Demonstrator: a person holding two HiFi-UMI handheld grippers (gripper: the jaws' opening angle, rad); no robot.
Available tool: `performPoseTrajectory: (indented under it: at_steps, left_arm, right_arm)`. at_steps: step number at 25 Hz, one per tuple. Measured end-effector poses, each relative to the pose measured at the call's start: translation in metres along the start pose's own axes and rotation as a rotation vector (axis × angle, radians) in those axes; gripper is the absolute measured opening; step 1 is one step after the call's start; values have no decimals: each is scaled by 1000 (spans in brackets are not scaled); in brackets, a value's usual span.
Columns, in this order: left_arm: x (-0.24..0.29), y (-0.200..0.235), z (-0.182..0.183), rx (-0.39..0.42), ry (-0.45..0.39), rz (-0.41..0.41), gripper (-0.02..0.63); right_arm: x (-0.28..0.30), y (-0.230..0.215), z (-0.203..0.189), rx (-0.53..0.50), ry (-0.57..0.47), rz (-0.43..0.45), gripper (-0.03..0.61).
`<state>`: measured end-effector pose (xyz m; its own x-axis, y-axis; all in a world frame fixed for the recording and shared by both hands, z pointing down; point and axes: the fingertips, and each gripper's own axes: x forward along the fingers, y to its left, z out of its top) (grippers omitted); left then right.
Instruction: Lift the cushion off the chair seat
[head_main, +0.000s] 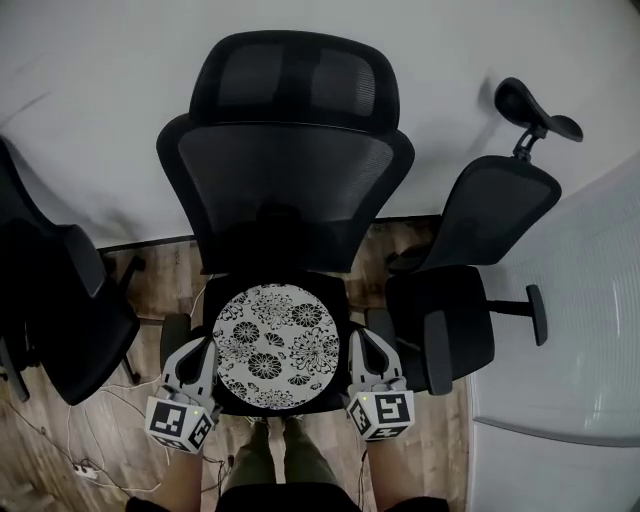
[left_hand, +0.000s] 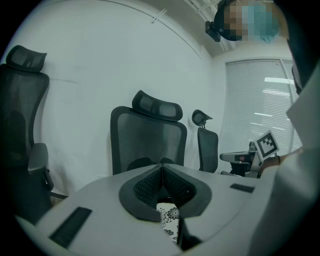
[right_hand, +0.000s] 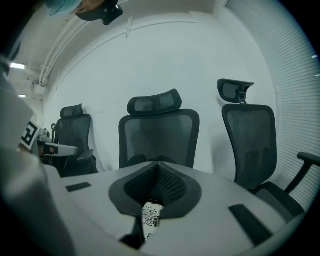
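A round white cushion (head_main: 276, 345) with a black flower print lies flat on the seat of a black mesh office chair (head_main: 290, 190). My left gripper (head_main: 203, 348) is beside the cushion's left edge and my right gripper (head_main: 358, 338) beside its right edge; both point toward the backrest. In the left gripper view the jaws (left_hand: 162, 167) are shut tip to tip with nothing between them, and a strip of cushion (left_hand: 169, 220) shows below them. In the right gripper view the jaws (right_hand: 158, 165) meet the same way above the cushion (right_hand: 150, 216).
A second black chair (head_main: 60, 300) stands close on the left and a third (head_main: 470, 270) on the right, its armrest (head_main: 437, 350) near my right gripper. White wall behind. Cables and a power strip (head_main: 85, 470) lie on the wooden floor at lower left.
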<state>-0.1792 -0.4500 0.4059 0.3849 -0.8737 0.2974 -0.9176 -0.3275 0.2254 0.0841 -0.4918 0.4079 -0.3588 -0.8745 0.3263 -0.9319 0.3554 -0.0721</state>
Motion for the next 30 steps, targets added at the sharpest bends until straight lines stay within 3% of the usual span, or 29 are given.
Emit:
performPoseTrajectory:
  at_steps: [9, 30]
  left_arm:
    - [27, 22, -63, -20, 66, 40, 15]
    - [48, 45, -156, -67, 141, 61, 15]
  right_arm:
    - [30, -9, -70, -15, 90, -10, 17]
    - [59, -4, -157, 5, 167, 16, 17]
